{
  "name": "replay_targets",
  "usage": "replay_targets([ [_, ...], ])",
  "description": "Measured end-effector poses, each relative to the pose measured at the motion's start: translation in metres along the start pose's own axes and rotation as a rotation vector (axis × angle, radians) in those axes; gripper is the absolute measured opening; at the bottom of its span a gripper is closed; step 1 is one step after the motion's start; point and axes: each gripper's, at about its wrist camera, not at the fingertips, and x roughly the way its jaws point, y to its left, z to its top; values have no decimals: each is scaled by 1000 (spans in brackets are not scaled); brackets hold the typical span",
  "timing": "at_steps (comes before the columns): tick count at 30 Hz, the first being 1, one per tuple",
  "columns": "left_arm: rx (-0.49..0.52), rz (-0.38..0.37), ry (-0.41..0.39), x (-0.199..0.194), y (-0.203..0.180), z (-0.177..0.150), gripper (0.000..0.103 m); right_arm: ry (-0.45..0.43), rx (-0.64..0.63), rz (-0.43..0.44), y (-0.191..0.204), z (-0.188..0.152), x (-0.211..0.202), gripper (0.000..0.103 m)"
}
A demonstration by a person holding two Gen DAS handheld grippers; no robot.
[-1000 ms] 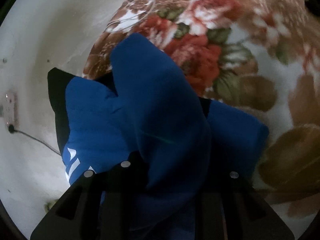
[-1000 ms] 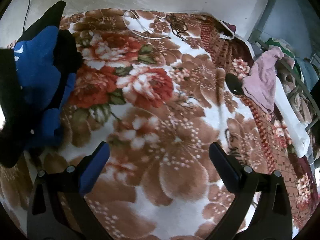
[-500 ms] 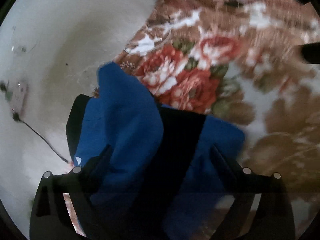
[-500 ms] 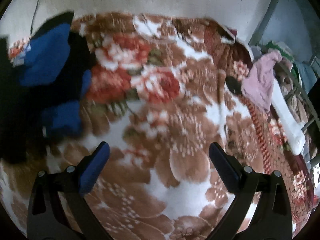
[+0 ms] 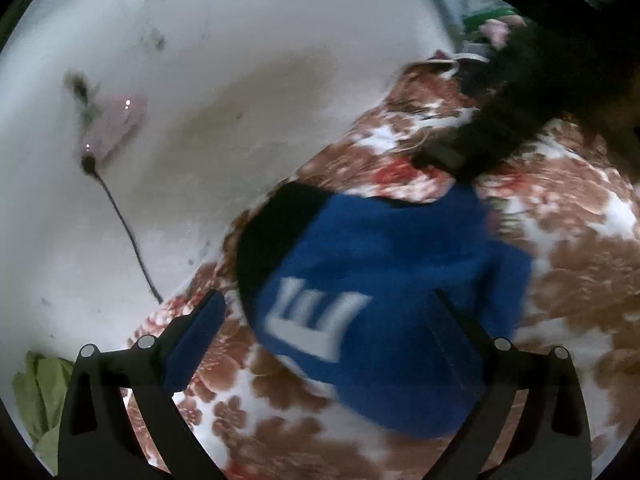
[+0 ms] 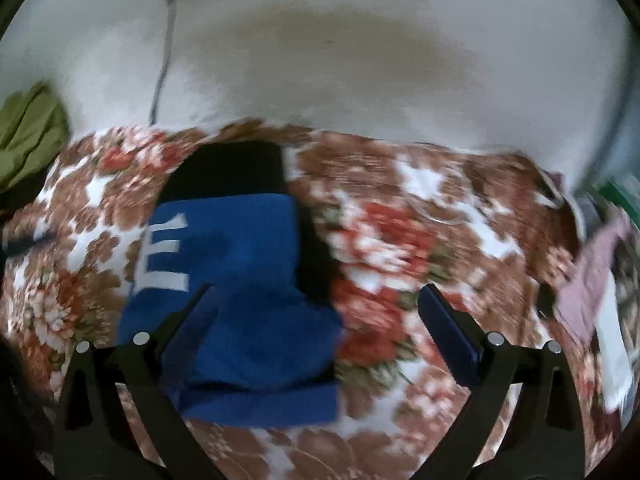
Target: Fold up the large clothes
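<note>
Both claws, left claw (image 5: 326, 314) and right claw (image 6: 316, 306), gape empty over the folded blue-and-black fleece garment (image 6: 236, 284); folding looks finished, perhaps tidying edges next.

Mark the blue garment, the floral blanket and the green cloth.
blue garment (image 6: 248, 248): right wrist view, plain blue panel beside the white lettering.
floral blanket (image 6: 384, 240): right wrist view, red flower patch.
green cloth (image 6: 28, 136): right wrist view, crumpled middle.
</note>
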Motion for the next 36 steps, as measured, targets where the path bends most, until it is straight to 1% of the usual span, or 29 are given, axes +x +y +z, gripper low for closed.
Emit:
replay_targets([
  [2, -91, -41, 38, 23, 39, 6, 98, 25, -35, 29, 21, 11, 22, 98],
  [3, -163, -72, 63, 42, 61, 11, 98, 30, -49, 44, 30, 15, 34, 98],
  [4, -221, -120, 76, 58, 76, 16, 97, 36, -54, 50, 35, 15, 42, 98],
  [5, -260, -169, 85, 70, 84, 18, 97, 49, -59, 70, 41, 15, 53, 98],
  [6, -294, -213, 99, 90, 90, 21, 97, 59, -57, 83, 44, 13, 64, 98],
  [8, -328, -294, 103, 125, 89, 25, 98, 75, -44, 131, 44, 4, 81, 98],
  [9, -324, -299, 108, 141, 84, 25, 98, 87, -39, 141, 43, -3, 90, 98],
  [11, -309, -327, 124, 170, 70, 22, 97, 108, -54, 135, 42, -17, 105, 98],
  [12, -304, -330, 148, 183, 62, 18, 97, 122, -73, 113, 40, -26, 113, 98],
  [13, -305, -336, 166, 190, 57, 13, 97, 126, -74, 109, 38, -33, 117, 98],
  [14, -293, -347, 186, 202, 48, 7, 97, 132, -51, 130, 33, -41, 122, 98],
  [15, -263, -335, 192, 207, 42, 4, 97, 148, -2, 165, 22, -51, 129, 98],
  [17, -211, -320, 194, 211, 31, -1, 97, 165, 36, 191, 7, -65, 135, 98],
  [20, -213, -345, 207, 219, 35, -4, 98, 145, 10, 205, -7, -83, 138, 98],
  [22, -192, -338, 214, 223, 39, -5, 99, 151, 17, 236, -13, -95, 139, 98],
  [24, -145, -317, 220, 224, 45, -7, 99, 133, -14, 232, -10, -103, 136, 98],
  [25, -151, -316, 222, 222, 51, -8, 99, 127, -28, 223, -9, -105, 133, 98],
  [26, -184, -299, 223, 219, 58, -10, 98, 124, -25, 213, -9, -108, 130, 98],
  [27, -198, -289, 223, 216, 63, -12, 98, 135, -5, 202, -11, -111, 129, 98],
  [29, -190, -250, 221, 207, 66, -15, 98, 155, 54, 214, -19, -119, 126, 98],
  [30, -192, -221, 220, 201, 67, -17, 98, 163, 60, 212, -21, -123, 122, 98],
  [31, -205, -209, 224, 197, 71, -19, 98, 168, 58, 205, -22, -125, 118, 98],
  [34, -297, -157, 231, 174, 88, -28, 98, 202, 45, 188, -27, -133, 108, 98],
  [36, -338, -152, 226, 154, 96, -35, 98, 223, 38, 168, -31, -135, 97, 98],
])
